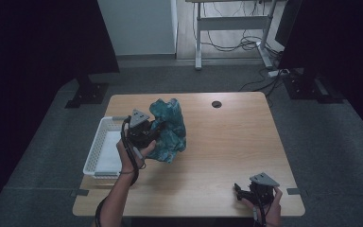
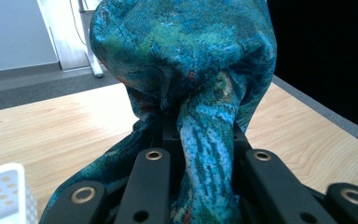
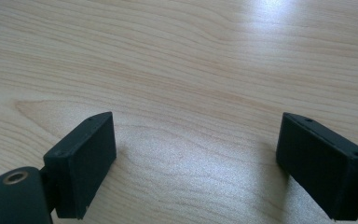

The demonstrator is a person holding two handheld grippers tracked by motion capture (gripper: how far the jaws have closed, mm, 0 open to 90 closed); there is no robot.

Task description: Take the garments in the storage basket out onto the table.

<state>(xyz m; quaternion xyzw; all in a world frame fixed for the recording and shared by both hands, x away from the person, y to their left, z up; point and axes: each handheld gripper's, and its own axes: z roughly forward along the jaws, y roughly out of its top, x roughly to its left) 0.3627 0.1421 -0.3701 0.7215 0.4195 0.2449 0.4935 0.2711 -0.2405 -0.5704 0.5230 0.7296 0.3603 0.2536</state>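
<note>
A teal patterned cloth [image 1: 169, 130] stands bunched up in a heap on the wooden table [image 1: 227, 142], left of centre. My left gripper [image 1: 152, 136] is shut on a fold of that cloth, whose fabric [image 2: 205, 140] runs down between the black jaws and rises in a mound above them. At the table's front right corner my right gripper [image 1: 240, 193] rests low over bare wood. Its two pads stand far apart, with nothing between its fingertips [image 3: 86, 163].
A white perforated basket [image 1: 105, 147] sits at the table's left edge, right beside my left hand; its corner [image 2: 4, 191] shows near the jaws. A round cable hole [image 1: 216, 104] lies at the back. Desk legs and cables stand beyond the table.
</note>
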